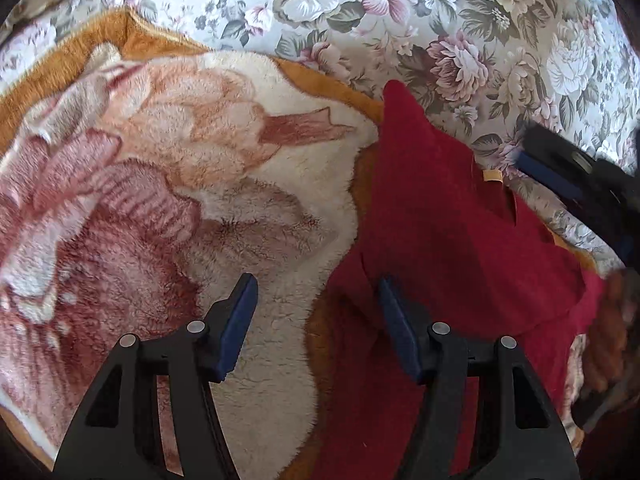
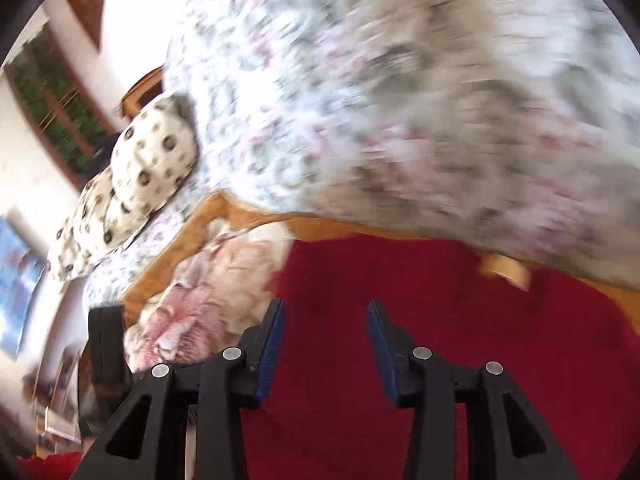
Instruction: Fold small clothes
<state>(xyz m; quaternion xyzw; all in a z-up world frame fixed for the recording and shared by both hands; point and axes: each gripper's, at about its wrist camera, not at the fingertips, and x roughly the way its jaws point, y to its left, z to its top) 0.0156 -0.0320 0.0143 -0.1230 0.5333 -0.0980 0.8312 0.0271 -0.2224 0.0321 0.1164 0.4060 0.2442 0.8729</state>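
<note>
- Your red garment [image 1: 452,216] lies flat on the plush blanket [image 1: 168,184], over that blanket's orange border, where it meets the floral bedspread [image 1: 460,20].
- In the left wrist view the garment's long axis runs from the near edge of the frame up to a pointed corner that aims away from you, toward the bedspread.
- A small tan tag [image 1: 493,176] sits on the garment's edge on the bedspread side; the right wrist view shows the same tag [image 2: 505,271], blurred.
- Your left gripper [image 1: 316,292] hangs wide apart and holds nothing: 1 blue pad over the blanket's cream pile, the other over the garment's near edge. You cannot tell from this view whether that pad touches the cloth.
- Your right gripper [image 2: 326,312] is also spread wide and empty, poised over the red garment [image 2: 400,320]; the left wrist view catches it beyond the garment, over the bedspread.
- Beyond the blanket, 2 spotted pillows [image 2: 132,184] rest on the bedspread.
- The right wrist view is heavily smeared, so finer detail there is unreadable.
</note>
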